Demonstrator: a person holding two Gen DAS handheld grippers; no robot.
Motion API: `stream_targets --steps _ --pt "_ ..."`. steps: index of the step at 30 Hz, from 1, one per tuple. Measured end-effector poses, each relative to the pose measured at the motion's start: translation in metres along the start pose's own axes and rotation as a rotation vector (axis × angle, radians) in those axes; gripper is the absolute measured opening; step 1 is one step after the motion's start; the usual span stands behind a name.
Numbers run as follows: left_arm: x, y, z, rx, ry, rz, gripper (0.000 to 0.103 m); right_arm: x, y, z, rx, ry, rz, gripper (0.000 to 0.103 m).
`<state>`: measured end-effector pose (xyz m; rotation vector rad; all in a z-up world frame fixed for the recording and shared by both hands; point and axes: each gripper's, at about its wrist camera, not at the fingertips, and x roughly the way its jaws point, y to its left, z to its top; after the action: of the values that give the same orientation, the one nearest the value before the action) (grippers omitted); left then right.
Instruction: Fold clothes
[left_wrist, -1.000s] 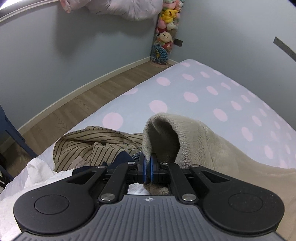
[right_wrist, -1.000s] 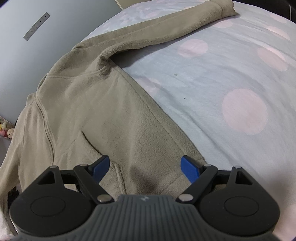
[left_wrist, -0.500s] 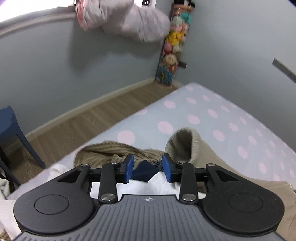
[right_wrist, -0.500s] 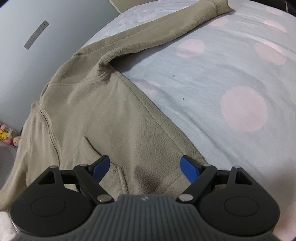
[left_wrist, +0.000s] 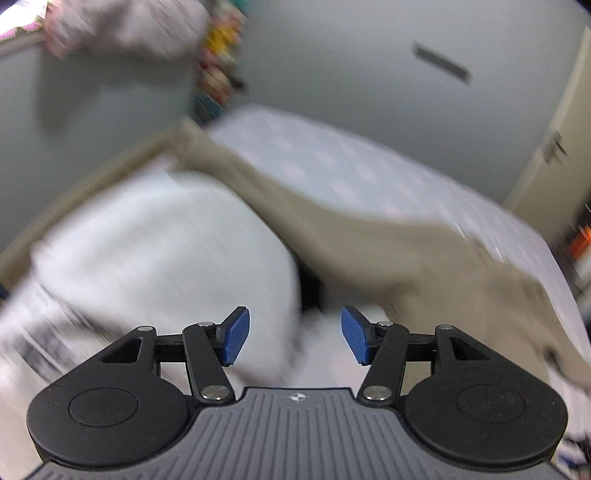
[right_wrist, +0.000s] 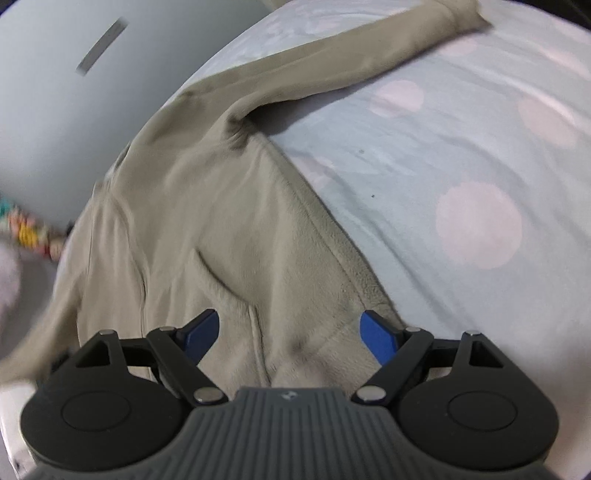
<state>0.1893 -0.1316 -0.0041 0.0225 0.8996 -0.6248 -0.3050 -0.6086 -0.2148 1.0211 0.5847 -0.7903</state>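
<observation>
beige fleece (right_wrist: 229, 206) spread flat on dotted bed (right_wrist: 461, 155), sleeve toward one o'clock, left gripper (left_wrist: 294, 336) just opening, empty, right gripper (right_wrist: 291, 334) wide, released

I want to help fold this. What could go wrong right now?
The left gripper has just been opening and nothing sits between its pads, so the sleeve it let go may slump out of place. The left view is badly blurred, so a grab now could catch the white cloth instead of the jacket. The far sleeve lies stretched across the bed and could drag if the body is pulled.
</observation>
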Motion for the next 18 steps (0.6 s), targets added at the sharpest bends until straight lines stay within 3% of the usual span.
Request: stream_targets --steps 3,9,16,18 --pt "0.027 -0.027 -0.033 0.037 0.095 -0.044 0.053 -0.008 0.001 0.001 -0.082 0.031 -0.003 0.085" --pt "0.091 -0.071 -0.073 0.110 0.280 -0.047 0.053 -0.026 -0.001 0.005 -0.186 0.034 -0.012 0.085" --pt "0.140 -0.090 -0.122 0.168 0.447 -0.023 0.053 -0.023 -0.012 0.005 -0.230 0.075 -0.040 0.084" --pt "0.150 -0.093 -0.133 0.168 0.474 -0.022 0.053 -0.015 -0.013 -0.001 -0.248 0.098 -0.051 0.079"
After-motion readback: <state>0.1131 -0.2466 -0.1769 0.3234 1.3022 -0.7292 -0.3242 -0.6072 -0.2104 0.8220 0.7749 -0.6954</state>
